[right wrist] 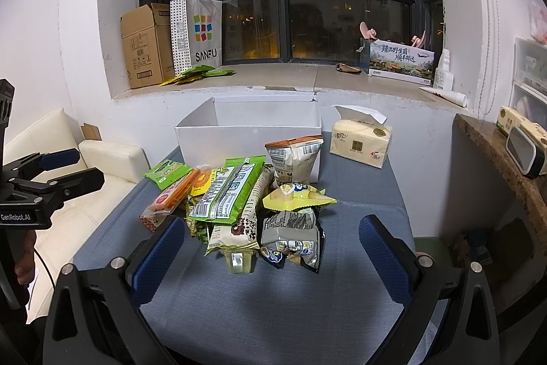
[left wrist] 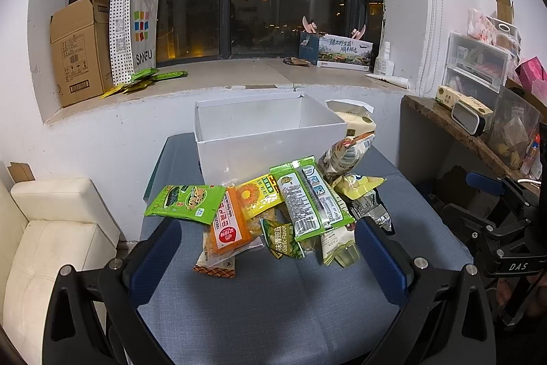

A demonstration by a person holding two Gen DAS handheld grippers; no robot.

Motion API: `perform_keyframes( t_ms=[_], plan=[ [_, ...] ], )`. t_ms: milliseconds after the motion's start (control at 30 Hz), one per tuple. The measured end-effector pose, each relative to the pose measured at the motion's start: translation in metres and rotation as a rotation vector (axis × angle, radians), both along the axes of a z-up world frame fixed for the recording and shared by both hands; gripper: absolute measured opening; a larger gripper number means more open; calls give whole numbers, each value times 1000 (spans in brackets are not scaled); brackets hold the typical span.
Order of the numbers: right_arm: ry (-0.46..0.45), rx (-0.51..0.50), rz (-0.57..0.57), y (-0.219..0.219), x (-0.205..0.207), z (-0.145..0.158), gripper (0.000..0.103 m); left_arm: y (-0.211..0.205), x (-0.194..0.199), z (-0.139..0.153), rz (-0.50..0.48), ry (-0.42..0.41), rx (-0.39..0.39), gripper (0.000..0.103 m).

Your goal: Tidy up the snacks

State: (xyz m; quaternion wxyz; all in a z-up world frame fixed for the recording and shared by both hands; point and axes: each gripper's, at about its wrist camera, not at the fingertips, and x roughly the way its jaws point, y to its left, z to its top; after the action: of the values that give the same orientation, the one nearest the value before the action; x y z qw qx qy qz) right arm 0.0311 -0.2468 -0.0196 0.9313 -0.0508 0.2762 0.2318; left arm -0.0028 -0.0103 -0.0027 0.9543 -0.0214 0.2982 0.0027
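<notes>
Snack pile [left wrist: 290, 211] heaped on blue-grey cloth, just in front of white box [left wrist: 266, 139], which stands upright, open top. Long green packet [left wrist: 309, 197] lies barcode-up on top of pile, tilted. Orange packet [left wrist: 229, 223] left of it, overlapping green seaweed-style pouch [left wrist: 186, 202] at far left. Yellow wrapper [right wrist: 299, 195] and crumpled silver bag [right wrist: 290, 235] on right side. Clear jelly cup [right wrist: 239, 259] at near edge.

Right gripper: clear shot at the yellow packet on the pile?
Probably yes. The right gripper is open, the yellow packet lies on top at the pile's right side, and nothing stands between them.
</notes>
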Motion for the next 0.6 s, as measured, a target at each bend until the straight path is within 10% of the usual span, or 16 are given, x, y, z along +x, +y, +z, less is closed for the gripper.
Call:
perform_keyframes(
  t_ms=[600],
  plan=[
    [5,3,4,1,1,0,103,0,-1,0,1,2,2,103]
  ],
)
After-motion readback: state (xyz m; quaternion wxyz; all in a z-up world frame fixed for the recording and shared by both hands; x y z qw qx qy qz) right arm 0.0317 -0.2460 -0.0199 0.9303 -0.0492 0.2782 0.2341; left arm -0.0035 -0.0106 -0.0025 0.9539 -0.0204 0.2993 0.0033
